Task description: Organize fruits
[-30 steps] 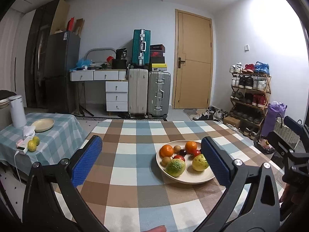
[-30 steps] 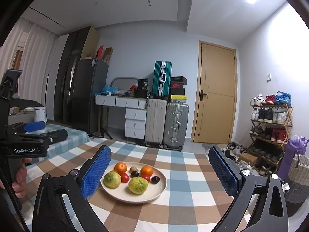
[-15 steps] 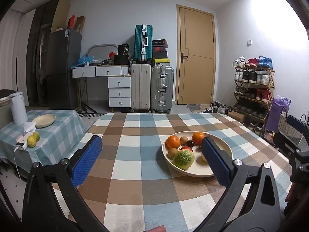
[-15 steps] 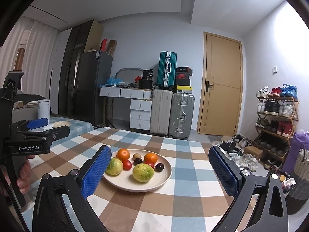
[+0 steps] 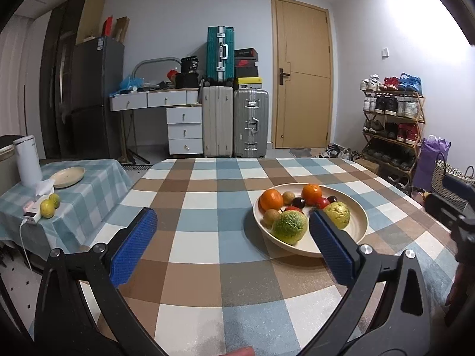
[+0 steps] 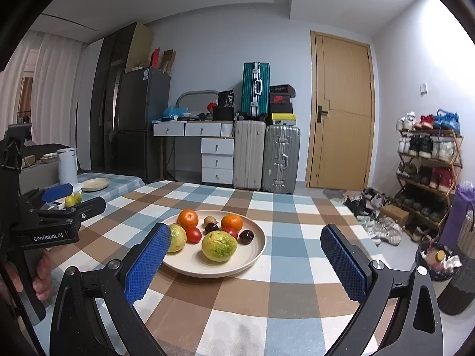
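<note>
Covering the table (image 5: 207, 237), checked cloth; suitcases (image 6: 267, 154) behind.

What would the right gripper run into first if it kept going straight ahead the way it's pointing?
Probably the near rim of the plate, then the big yellow-green fruit just behind. The right gripper is open and empty; depth is hard to judge.

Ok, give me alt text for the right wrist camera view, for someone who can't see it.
A cream plate of mixed fruit sits on a checked tablecloth, framed by the open blue-padded jaws of the right gripper. The left gripper is at the left edge, with suitcases and a wooden door behind.
</note>
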A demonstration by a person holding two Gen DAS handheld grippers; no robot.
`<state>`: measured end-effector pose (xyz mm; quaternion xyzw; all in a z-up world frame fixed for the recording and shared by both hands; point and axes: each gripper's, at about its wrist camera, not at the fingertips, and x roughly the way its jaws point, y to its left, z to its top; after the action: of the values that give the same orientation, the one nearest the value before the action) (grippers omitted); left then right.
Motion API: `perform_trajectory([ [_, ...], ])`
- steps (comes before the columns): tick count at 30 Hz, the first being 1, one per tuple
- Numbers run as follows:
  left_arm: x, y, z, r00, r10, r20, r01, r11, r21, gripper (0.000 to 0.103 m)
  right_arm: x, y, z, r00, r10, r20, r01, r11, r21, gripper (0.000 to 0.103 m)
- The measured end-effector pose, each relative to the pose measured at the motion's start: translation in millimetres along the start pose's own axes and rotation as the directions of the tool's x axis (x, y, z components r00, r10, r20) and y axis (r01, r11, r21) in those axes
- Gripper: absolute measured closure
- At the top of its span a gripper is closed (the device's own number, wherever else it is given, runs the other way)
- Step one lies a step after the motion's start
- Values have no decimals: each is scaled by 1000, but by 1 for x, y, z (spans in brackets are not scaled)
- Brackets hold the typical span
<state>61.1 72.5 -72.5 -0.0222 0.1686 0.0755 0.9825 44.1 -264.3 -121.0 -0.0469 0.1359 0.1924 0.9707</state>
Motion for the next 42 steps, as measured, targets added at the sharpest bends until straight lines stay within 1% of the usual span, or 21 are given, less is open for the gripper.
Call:
perform_trajectory([
  [2, 3, -3, -2, 1000, -12, 8, 12, 1000, 18, 1, 7, -6, -1, 999, -2, -46, 3, 999, 33, 0],
  [4, 6, -5, -2, 1000, -19, 5, 19, 1000, 23, 1, 10, -11, -1, 998, -5, -60, 9, 998, 58, 0],
  [9, 8, -7, -3, 1000, -20, 9, 20, 1000, 23, 1, 9, -2, -2, 999, 26, -42, -26, 1000, 12, 0],
  [11, 4, -6, -2, 1000, -20, 6, 20, 1000, 23, 1, 10, -4, -2, 999, 28, -45, -27, 999, 22, 0],
  [13, 8, -6, -3, 1000, -20, 7, 20, 1000, 23, 1, 11, -7, -2, 998, 30, -48, -28, 999, 36, 0],
  [17, 4, -6, -2, 1000, -21, 8, 21, 1000, 22, 1, 10, -3, -2, 999, 28, -42, -28, 999, 21, 0],
  [42, 4, -5, -3, 1000, -21, 8, 21, 1000, 22, 1, 8, -1, -2, 998, 40, -44, -39, 999, 27, 0],
])
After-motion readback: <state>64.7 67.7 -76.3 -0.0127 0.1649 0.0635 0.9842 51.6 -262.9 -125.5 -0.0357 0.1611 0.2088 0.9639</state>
